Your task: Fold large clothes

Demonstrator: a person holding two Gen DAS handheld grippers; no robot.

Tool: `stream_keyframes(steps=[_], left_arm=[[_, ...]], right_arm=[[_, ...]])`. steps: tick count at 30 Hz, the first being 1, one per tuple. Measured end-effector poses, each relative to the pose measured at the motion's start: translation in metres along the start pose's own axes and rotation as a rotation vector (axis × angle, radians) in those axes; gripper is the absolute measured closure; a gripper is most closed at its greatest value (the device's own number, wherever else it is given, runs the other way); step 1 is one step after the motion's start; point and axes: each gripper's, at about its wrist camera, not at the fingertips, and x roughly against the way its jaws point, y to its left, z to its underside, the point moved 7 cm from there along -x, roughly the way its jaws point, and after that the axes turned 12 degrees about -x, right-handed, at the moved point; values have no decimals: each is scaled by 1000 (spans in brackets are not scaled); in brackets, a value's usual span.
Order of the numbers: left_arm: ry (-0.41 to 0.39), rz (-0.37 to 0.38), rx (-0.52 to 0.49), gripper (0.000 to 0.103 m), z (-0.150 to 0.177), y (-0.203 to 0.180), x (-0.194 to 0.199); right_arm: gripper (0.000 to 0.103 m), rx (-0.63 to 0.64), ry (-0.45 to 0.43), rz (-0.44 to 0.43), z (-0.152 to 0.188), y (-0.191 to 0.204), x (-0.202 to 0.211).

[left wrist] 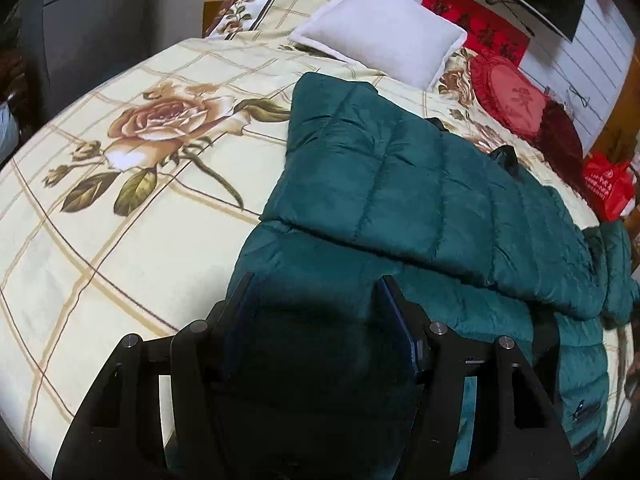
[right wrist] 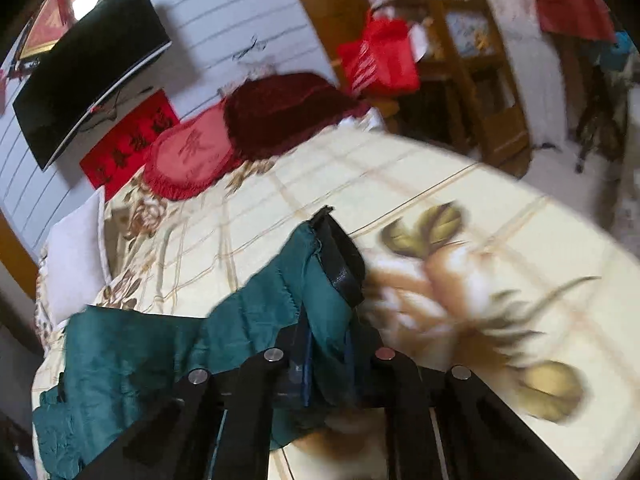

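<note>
A dark green quilted puffer jacket [left wrist: 400, 184] lies on the floral bedspread [left wrist: 120, 240], its upper part folded over the lower part. My left gripper [left wrist: 316, 300] hovers open just above the jacket's near edge, its fingers wide apart with nothing between them. In the right wrist view my right gripper [right wrist: 326, 344] is shut on a part of the jacket [right wrist: 316, 280] that ends in a black cuff or band [right wrist: 340, 252], held above the bed. The rest of the jacket [right wrist: 120, 352] trails to the left. This view is motion-blurred.
A white pillow [left wrist: 380, 32] and red cushions [left wrist: 516, 100] lie at the head of the bed by the white panelled wall [right wrist: 224, 12]. A red bag [right wrist: 380, 56] and wooden furniture [right wrist: 480, 80] stand past the bed's edge. A dark screen [right wrist: 88, 68] hangs on the wall.
</note>
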Motion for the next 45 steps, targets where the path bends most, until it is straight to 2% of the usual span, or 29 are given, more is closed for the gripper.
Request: stream_keyframes(steps=[4,7,10,12,16,20,23,25,28,29,32,35,38,42,45], left_arm=[[1,11,34,42,1,5,3],[4,26,29,42,-1,3,5],[4,31,29,42,-1,2,7],[10,34,36,42,0,4,8],[1,31,56,42,-3,9,11],[-6,38,65,42,-9,10,12],[-13,56,42,42,-13,4,12],[-15,86,18,42,-15,-4,12],[-20,131,-28,42,-18,-19,11],[-22,150,-42,42,-19,-24,11],[-42,272,-75,42,-30,-49,11],[-32,332,-116,42,-41,-73,13],[-10,445,-165,42,-54,-109,14],[62,543,-235,42,-69,-166,1],[126,596,-284,42,-67,-200,-11]], right_arm=[[92,-22,-112,94,-27,-21,70],[92,-12,-144,122,-46,-24,111],[92,44,-169,105,-50,-1,137],[92,87,-168,57,-40,33,145],[92,173,-105,-100,16,118,134],[92,247,8,-279,108,204,112],[92,325,102,-397,197,263,98],[92,370,150,-433,245,287,89],[92,375,227,-443,292,297,70],[92,373,242,-447,301,299,67],[92,356,240,-483,308,307,72],[92,415,272,-449,327,313,67],[92,454,334,-420,337,311,58],[91,442,329,-412,334,308,57],[90,427,328,-423,330,304,61]])
